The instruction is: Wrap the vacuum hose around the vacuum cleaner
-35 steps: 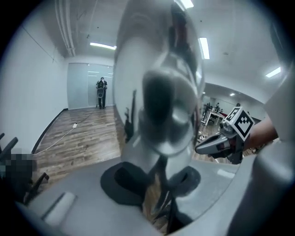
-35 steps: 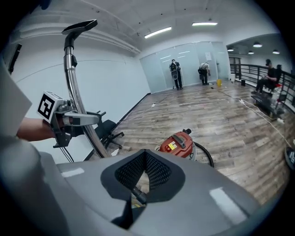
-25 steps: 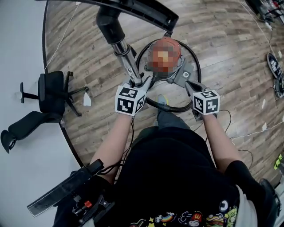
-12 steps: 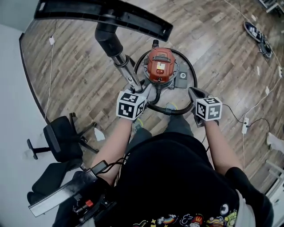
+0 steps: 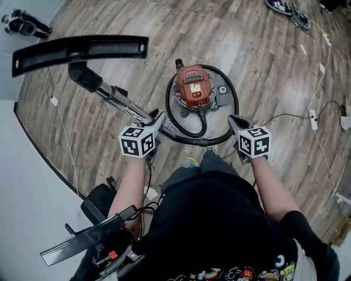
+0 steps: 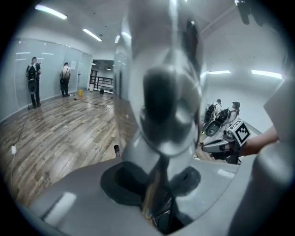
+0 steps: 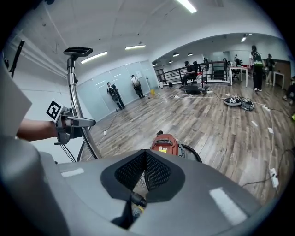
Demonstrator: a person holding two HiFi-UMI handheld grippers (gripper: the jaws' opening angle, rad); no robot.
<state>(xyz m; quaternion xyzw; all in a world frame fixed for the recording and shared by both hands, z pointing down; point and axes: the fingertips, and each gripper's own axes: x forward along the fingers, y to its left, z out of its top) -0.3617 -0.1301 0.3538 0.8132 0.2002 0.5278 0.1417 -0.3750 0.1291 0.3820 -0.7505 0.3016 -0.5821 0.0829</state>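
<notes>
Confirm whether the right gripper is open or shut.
Shut: the right gripper shows its mesh pads pressed together, nothing between them.

Wood floor [image 5: 263,66], power strip [image 5: 313,116], shoes [image 5: 281,6], people [image 6: 34,80] beside glass wall [image 6: 50,60].

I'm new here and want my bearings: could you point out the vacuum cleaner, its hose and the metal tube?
vacuum cleaner [image 5: 193,90], head view, its red top.
hose [image 5: 236,104], head view, right side of the black loop.
metal tube [image 5: 131,108], head view, shiny middle stretch.
</notes>
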